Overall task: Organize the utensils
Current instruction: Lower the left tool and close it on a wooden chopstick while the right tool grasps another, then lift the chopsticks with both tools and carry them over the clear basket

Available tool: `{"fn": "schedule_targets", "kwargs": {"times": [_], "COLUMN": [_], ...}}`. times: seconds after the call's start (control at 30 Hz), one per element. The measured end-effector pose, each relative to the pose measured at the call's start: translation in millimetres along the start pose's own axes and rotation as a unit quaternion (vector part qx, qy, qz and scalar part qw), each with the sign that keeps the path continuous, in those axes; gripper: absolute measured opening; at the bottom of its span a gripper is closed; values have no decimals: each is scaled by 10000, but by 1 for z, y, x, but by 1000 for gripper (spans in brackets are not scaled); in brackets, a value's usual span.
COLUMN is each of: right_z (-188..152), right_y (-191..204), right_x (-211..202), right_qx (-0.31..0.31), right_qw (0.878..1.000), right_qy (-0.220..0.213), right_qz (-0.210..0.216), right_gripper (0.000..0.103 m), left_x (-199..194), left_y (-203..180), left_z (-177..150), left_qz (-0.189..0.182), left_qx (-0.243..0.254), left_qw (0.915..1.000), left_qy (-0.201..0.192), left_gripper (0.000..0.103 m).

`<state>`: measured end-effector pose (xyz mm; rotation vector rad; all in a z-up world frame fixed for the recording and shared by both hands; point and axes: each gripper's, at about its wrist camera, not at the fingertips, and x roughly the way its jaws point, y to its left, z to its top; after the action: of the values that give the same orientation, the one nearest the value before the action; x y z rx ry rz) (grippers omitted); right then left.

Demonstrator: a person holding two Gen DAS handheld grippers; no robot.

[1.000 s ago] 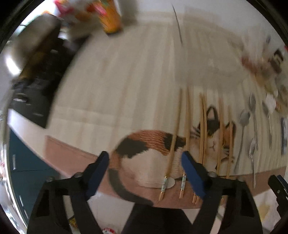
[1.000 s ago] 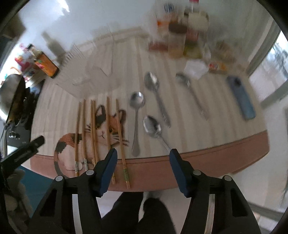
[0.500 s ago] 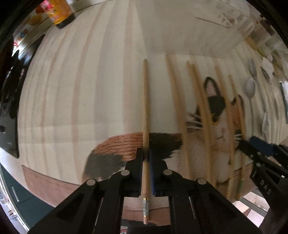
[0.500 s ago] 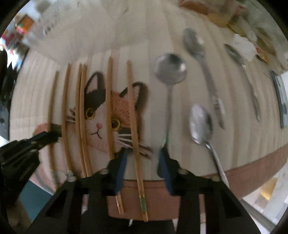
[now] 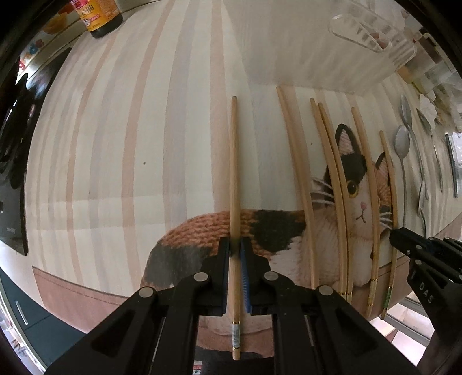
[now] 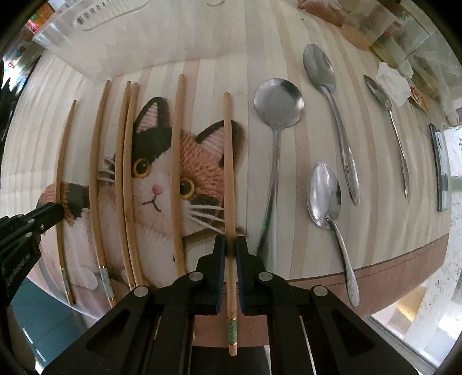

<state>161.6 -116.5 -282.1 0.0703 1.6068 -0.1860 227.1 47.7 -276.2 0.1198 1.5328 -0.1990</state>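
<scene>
Six chopsticks: wooden sticks lying side by side on the mat, running from the top to the bottom of both views; they take up the left half of the right wrist view and the centre and right of the left wrist view.
Mat [image 6: 202, 34]: the largest thing in view, pale with vertical stripes, a knitted calico cat [image 6: 161, 178] printed on it and a brown band along the lower edge.
Clear tray [image 6: 95, 31]: see-through plastic with a slotted bottom, resting on the mat at the upper left of the right wrist view, just above the chopstick tips.
Left tongs [image 5: 236, 249]: lower centre of the left wrist view, jaws together and clamped on the leftmost chopstick [image 5: 234, 173], which passes between the pads and lies against the mat.
Right tongs [image 6: 230, 245]: lower centre of the right wrist view, jaws just drawn in and now clamped on the rightmost chopstick [image 6: 229, 161], the one with a green band near its lower end.
Other chopsticks: four lie between the two gripped ones, a middle pair [image 6: 128, 173] touching each other.
Spoons: four metal ones at the right of the right wrist view; the round-bowled spoon [image 6: 278, 103] lies just right of the gripped chopstick, the others further right.
Bottle [image 5: 99, 17]: dark, yellow label, upper left of the left wrist view, well apart from the chopsticks.
</scene>
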Motion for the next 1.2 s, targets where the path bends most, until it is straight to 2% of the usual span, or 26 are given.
{"fn": "schedule_targets", "kwargs": {"times": [0.27, 0.5, 0.63, 0.8, 0.93, 1.1, 1.2], "right_z": [18, 19, 6, 0, 4, 16, 34], "right_y": [15, 34, 29, 32, 28, 0, -17], "right_x": [8, 10, 3, -33, -74, -133, -162], "right_qx": [27, 42, 207, 183, 170, 219, 235], "right_qw": [9996, 9990, 9997, 9984, 9946, 9857, 9781], "right_qy": [155, 24, -19, -484, -915, -1423, -1683], "right_qz": [-214, -444, -103, 210, 463, 874, 1203], "right_gripper": [9, 8, 7, 7, 7, 7, 7], "left_x": [-6, 2, -25, -81, -133, -186, -213], "left_y": [15, -4, -5, -6, -5, -7, -13], "left_z": [6, -8, -18, -20, -14, 10, 39], "left_qz": [-66, 172, 373, 445, 370, 203, -67], "left_qx": [56, 35, -61, -281, -410, -381, -433], "left_qw": [10000, 9997, 9982, 9939, 9880, 9800, 9755], "left_qy": [19, -160, -469, -973, -1441, -1942, -2154], "left_gripper": [5, 4, 4, 4, 4, 4, 4]}}
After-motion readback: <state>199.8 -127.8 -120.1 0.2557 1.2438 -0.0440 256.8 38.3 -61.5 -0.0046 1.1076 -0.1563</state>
